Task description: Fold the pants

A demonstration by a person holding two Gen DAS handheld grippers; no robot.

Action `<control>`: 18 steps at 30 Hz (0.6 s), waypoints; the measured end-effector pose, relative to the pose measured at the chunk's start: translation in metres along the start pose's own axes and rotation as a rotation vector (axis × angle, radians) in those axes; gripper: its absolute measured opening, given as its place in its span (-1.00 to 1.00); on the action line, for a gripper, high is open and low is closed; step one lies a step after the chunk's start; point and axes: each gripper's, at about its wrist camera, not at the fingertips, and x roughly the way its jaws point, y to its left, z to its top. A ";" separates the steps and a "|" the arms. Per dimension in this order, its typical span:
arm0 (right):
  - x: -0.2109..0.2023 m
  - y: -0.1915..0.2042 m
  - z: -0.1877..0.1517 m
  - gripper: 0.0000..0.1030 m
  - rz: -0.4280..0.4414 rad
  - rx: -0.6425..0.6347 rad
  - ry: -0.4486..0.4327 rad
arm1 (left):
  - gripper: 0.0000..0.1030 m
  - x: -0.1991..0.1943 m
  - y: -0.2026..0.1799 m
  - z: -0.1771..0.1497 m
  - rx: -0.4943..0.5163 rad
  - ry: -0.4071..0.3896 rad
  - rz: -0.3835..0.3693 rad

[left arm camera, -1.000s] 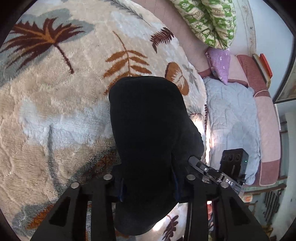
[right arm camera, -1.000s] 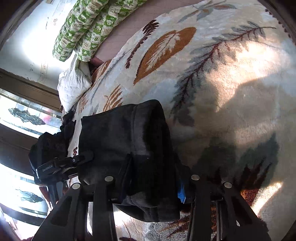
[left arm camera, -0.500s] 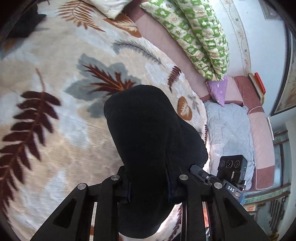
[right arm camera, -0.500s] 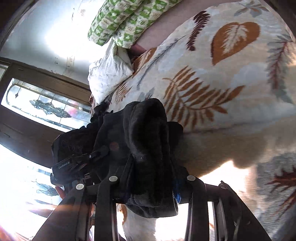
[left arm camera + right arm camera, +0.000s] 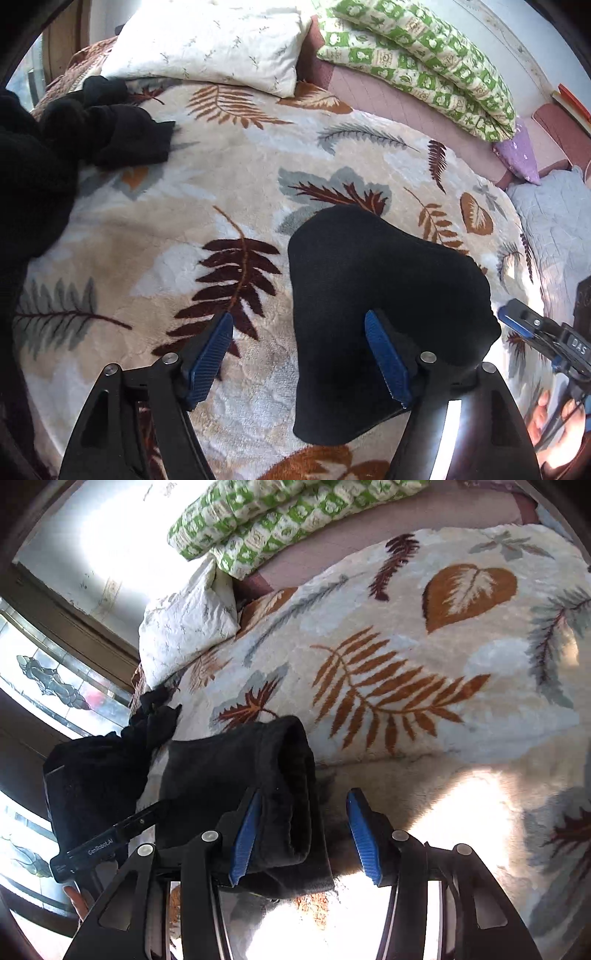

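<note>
The folded black pants (image 5: 384, 295) lie on the leaf-patterned blanket (image 5: 229, 184). My left gripper (image 5: 299, 354) is open, its blue pads spread apart; the right pad (image 5: 386, 360) rests against the pants' near left edge, the left pad over bare blanket. In the right wrist view the pants (image 5: 236, 775) lie as a thick bundle at the lower left. My right gripper (image 5: 299, 834) is open; its left pad (image 5: 245, 836) touches the bundle's edge, its right pad (image 5: 360, 836) is over the blanket (image 5: 424, 657).
A pile of other black clothes (image 5: 74, 129) lies at the blanket's far left. A white pillow (image 5: 207, 40) and a green patterned quilt (image 5: 424, 59) lie along the back. A grey sheet (image 5: 554, 221) is at the right.
Both grippers were shut on the folded pants and carried them; now both have opened and let go, and the pants rest on the blanket.
</note>
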 end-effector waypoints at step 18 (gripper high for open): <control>-0.093 0.046 -0.127 0.98 -0.432 -0.138 -0.110 | 0.78 -0.078 -0.069 -0.135 0.079 -0.136 0.163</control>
